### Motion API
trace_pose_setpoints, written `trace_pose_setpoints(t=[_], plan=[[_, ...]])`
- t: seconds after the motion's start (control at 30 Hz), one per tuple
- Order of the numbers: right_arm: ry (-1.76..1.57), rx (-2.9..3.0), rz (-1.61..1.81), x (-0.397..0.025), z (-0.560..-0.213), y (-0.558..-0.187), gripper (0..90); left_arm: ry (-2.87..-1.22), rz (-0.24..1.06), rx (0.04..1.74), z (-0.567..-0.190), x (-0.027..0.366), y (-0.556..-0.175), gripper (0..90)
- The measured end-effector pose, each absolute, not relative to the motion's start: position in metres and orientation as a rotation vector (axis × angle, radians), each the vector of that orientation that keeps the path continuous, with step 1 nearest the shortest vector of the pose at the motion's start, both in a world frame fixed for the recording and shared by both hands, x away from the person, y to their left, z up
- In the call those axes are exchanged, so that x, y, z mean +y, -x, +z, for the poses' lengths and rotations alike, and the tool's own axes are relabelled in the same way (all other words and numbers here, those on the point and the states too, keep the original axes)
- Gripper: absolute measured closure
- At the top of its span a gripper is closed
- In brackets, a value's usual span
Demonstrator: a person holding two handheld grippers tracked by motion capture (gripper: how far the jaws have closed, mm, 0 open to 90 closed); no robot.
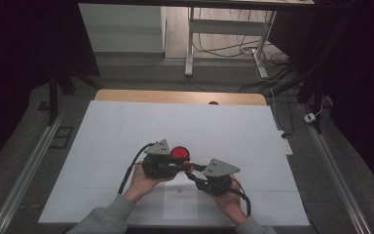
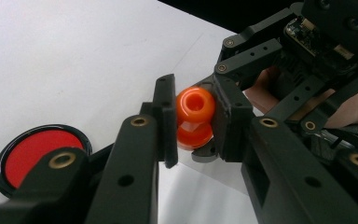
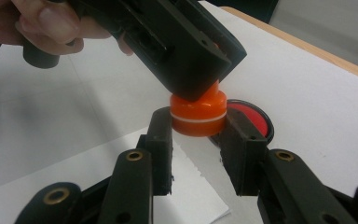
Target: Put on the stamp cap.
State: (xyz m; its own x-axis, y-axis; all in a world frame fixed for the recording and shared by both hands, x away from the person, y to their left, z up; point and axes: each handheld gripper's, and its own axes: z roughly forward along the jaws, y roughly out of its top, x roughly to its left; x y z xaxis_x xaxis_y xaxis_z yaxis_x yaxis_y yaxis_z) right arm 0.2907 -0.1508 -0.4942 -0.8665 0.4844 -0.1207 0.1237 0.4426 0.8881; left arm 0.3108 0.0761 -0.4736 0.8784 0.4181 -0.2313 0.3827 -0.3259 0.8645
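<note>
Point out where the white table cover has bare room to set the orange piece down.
Bare: the white cover behind the red disc, out to both side edges. Crowded: near centre, where both hand-held grippers, left and right, grip the orange piece beside the disc.

Count at table (image 1: pixel 126 146): one, under one white sheet. Grippers: two, the left gripper (image 1: pixel 175 165) and the right gripper (image 1: pixel 191 171), one per hand; two hands, left hand (image 1: pixel 143 181) and right hand (image 1: pixel 230 201). Each gripper carries one grey three-cornered plate, two plates in all. Orange piece (image 2: pixel 195 116): one, seen as two stacked lobes with one pale band around it. Red disc with black rim (image 2: pixel 39 154): one. Small paper rectangle (image 1: pixel 180 202) on the sheet: one.
</note>
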Motion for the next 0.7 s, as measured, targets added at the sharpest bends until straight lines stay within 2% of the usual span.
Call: trace_pose_setpoints(t=[0.7], plan=[[-0.520, 2.345, 1.393, -0.1513, -0.4950, -0.2909, 64.6, -1.934, 0.044, 0.598, -0.4770, 0.0745, -0.3095, 72.4]])
